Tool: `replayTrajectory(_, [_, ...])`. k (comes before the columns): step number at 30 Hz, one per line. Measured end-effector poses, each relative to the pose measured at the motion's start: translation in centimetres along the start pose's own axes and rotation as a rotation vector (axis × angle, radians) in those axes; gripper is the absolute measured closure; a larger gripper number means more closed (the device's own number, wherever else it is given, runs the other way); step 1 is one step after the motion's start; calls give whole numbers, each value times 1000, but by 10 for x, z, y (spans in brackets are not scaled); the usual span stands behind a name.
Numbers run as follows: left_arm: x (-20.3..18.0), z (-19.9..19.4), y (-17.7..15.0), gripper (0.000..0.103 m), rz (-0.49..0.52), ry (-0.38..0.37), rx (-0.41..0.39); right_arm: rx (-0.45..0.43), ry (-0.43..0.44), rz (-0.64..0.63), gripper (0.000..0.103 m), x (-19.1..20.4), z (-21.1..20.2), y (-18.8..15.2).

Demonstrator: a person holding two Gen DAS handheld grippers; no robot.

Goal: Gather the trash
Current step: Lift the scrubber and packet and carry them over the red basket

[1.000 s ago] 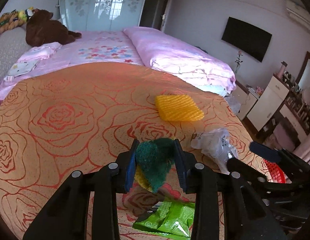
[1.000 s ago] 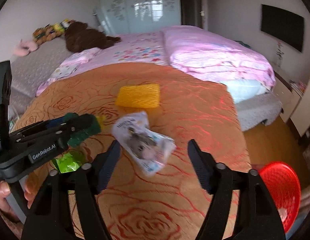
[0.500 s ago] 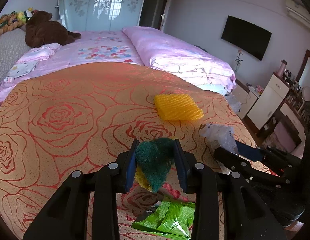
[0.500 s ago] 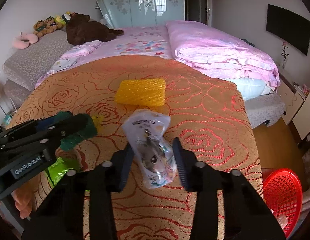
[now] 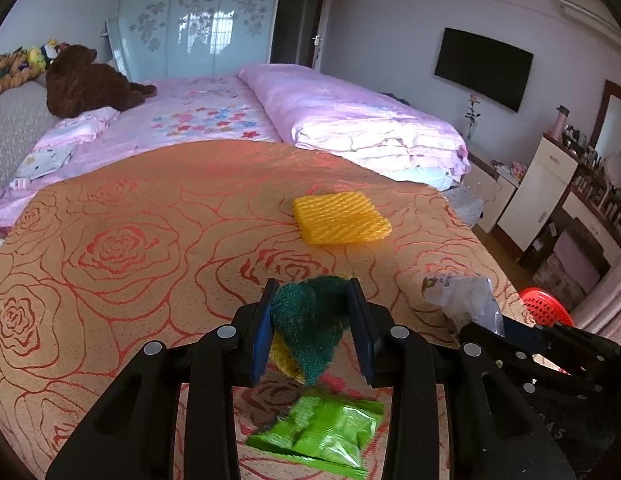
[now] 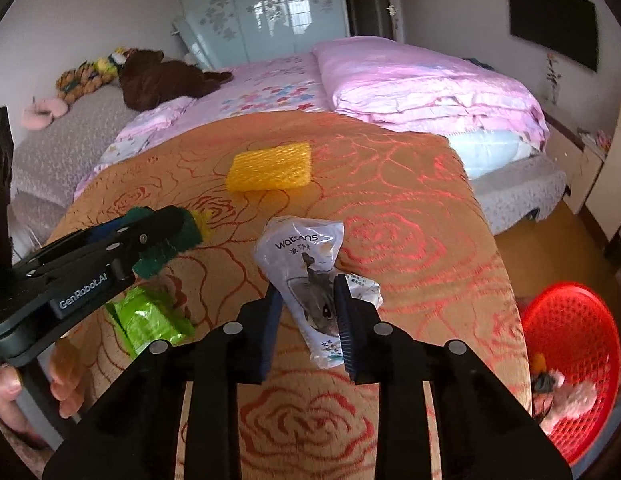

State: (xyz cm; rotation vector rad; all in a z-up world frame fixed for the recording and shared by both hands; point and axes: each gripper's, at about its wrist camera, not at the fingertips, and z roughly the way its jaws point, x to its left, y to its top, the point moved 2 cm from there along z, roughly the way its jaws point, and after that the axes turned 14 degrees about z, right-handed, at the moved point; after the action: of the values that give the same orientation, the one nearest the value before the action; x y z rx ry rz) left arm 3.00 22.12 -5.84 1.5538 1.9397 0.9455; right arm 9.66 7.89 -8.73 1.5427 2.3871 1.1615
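Green scouring pad (image 5: 310, 328) sits clamped in left gripper (image 5: 313, 330) jaws; right gripper (image 6: 308, 326) jaws pinch white wrapper (image 6: 310, 276).

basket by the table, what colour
Red, a mesh basket; clearest in the right wrist view.

Left gripper (image 5: 313, 322): matt black plastic with blue pads, pinching a coarse, fuzzy green scouring pad (image 5: 308, 330) backed with yellow sponge.
Right gripper (image 6: 308, 322): same matt black plastic, clamped on a thin, crinkled, glossy white plastic pouch (image 6: 312, 280).
Below the left gripper: shiny, creased green foil wrapper (image 5: 322, 434).
Beyond both grippers: yellow foam net (image 5: 340, 218), ribbed and matt.
Under everything: orange woven tablecloth (image 5: 130, 240) with a faint sheen on its red rose pattern.
Low to the right of the right gripper: red basket (image 6: 570, 364) of glossy perforated plastic.
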Motion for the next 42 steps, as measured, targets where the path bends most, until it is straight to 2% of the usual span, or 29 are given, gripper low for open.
replayTrajectory(15, [-33,-30,6,70,46,-36,-41,-83,-1,87,79,-23,-43,-8])
replayTrajectory(21, [-40,-37,10,70,18,-114,-53,-111,5,103,79,-29,-57,-7])
replayTrajectory(42, [-92,-41,23,70,96,-156,-76,-204,-48,139,79,-65,-101,6])
